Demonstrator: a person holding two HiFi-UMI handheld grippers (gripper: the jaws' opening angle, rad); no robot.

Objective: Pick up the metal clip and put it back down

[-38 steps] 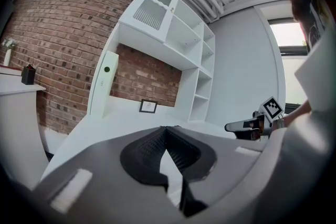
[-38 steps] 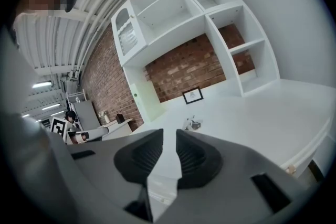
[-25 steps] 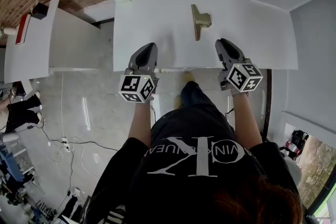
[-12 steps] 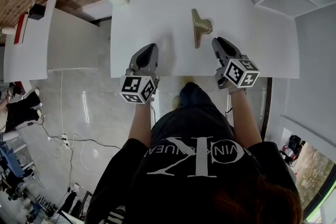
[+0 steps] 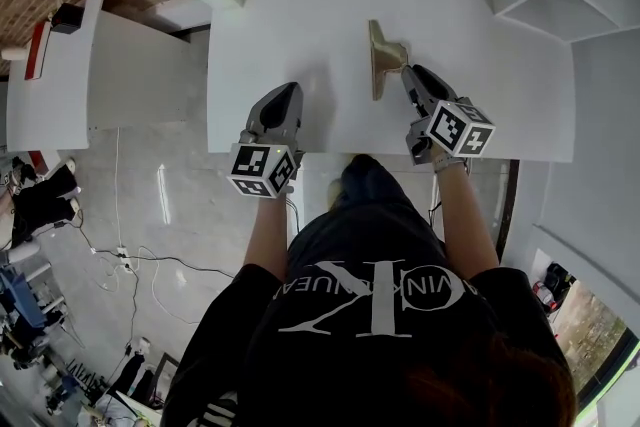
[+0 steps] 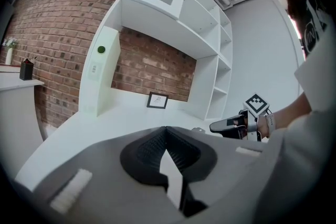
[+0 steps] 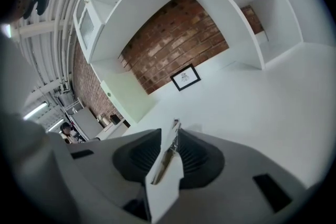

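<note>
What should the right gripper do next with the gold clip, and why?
Probably lift it gently straight up. The right gripper has its jaws closed on the raised handle of the gold metal clip, which lies on the white table. The left gripper is shut, empty and off to the side.
</note>
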